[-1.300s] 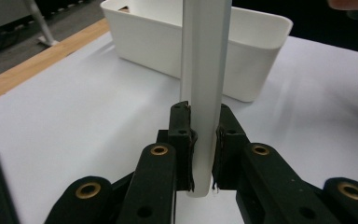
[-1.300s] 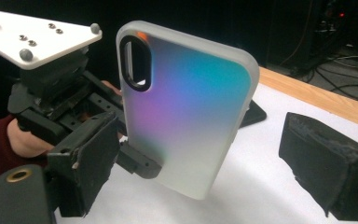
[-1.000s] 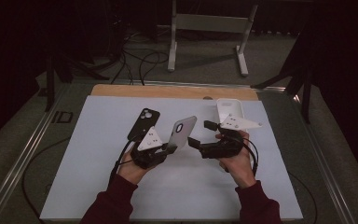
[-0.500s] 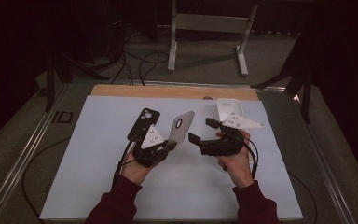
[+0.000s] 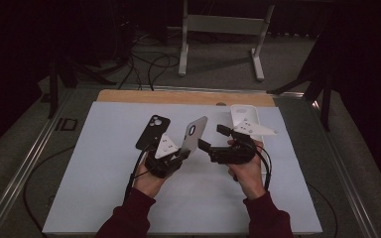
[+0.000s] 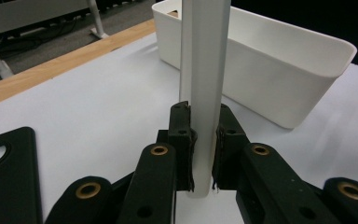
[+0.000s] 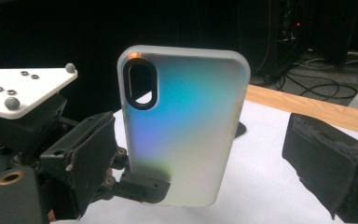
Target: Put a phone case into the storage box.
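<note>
My left gripper [image 5: 181,151] is shut on the lower edge of a translucent, iridescent phone case [image 5: 194,133] and holds it upright above the white mat. In the left gripper view the case [image 6: 204,70] stands edge-on, with both pads pressed on it. The right gripper view shows the case's back [image 7: 186,126] with its oval camera hole, and the left gripper [image 7: 121,172] clamped on it. My right gripper [image 5: 212,138] is open just right of the case, not touching it; one of its padded fingers [image 7: 326,168] shows at the right.
A black phone case [image 5: 153,132] lies flat on the mat, left of my left gripper. A white bin [image 5: 243,116] stands behind the right hand. The mat [image 5: 104,173] covers a table with a wooden strip [image 5: 178,96] at the far edge.
The left gripper has shifted slightly with the case still in it. The right hand has stayed put.
</note>
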A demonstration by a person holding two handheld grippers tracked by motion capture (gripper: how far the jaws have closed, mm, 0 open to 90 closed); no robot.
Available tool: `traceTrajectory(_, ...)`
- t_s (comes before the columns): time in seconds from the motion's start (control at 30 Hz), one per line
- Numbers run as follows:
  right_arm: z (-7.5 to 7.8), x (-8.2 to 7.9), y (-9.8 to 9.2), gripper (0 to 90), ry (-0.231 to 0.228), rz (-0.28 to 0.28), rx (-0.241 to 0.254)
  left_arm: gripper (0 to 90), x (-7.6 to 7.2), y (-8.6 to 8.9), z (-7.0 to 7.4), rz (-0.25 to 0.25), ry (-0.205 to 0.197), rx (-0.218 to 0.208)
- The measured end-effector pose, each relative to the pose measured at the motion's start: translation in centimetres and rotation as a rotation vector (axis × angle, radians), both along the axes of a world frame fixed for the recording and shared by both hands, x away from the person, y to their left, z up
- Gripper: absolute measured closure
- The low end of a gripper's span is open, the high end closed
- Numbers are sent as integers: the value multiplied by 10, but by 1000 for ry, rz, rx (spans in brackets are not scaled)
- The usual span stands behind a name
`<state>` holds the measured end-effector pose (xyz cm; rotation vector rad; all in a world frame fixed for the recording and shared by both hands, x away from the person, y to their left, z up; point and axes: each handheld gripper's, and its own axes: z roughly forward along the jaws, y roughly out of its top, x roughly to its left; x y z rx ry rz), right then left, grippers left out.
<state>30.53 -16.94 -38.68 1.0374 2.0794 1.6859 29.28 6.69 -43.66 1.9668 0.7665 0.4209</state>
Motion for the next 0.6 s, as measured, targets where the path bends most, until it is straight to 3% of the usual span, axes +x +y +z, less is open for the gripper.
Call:
traceTrajectory(0.47, 1, 3, 14, 93, 7, -22, 31, 809, -5, -10, 0, -50, 1, 1)
traceTrajectory(0.6, 1, 4, 16, 145, 10, -53, 40, 809, -6, -12, 0, -61, 8, -2)
